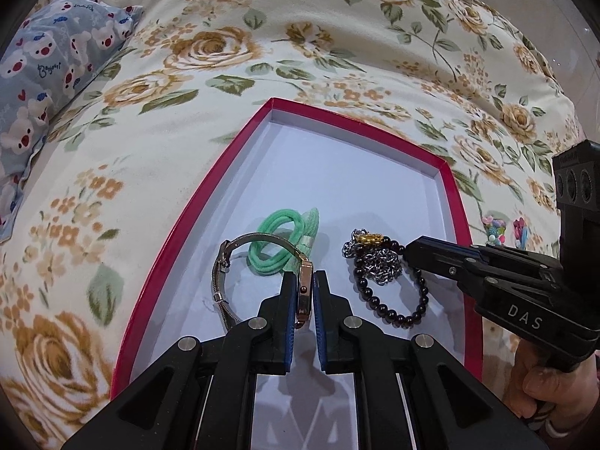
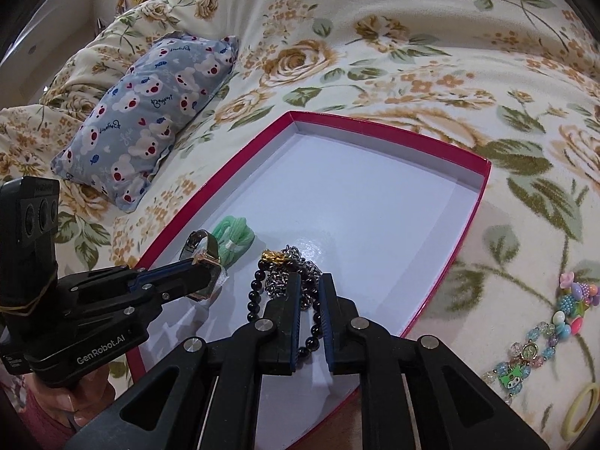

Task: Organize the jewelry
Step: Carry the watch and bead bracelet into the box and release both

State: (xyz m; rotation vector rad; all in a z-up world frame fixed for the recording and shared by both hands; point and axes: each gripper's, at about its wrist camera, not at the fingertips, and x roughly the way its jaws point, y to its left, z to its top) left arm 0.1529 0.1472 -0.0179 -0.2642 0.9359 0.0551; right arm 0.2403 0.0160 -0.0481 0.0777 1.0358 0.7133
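Your left gripper (image 1: 303, 285) is clamped on the watch (image 1: 262, 277); your right gripper (image 2: 309, 292) pinches the black bead bracelet (image 2: 258, 292) beside the silver chain (image 1: 378, 262). Both sit inside the red box (image 1: 225, 172), with green hair ties (image 1: 281, 240) just beyond, on the floral blanket (image 1: 337, 18).

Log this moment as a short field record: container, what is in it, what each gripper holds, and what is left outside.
container: red box with white floor, on floral bedspread
in box: green hair ties, watch, black bead bracelet, silver chain
left gripper: closed on the watch case
right gripper: closed on the black bead bracelet, by the chain
outside box: pastel bead bracelet, yellow ring, to the right
also on bed: bear-print pillow
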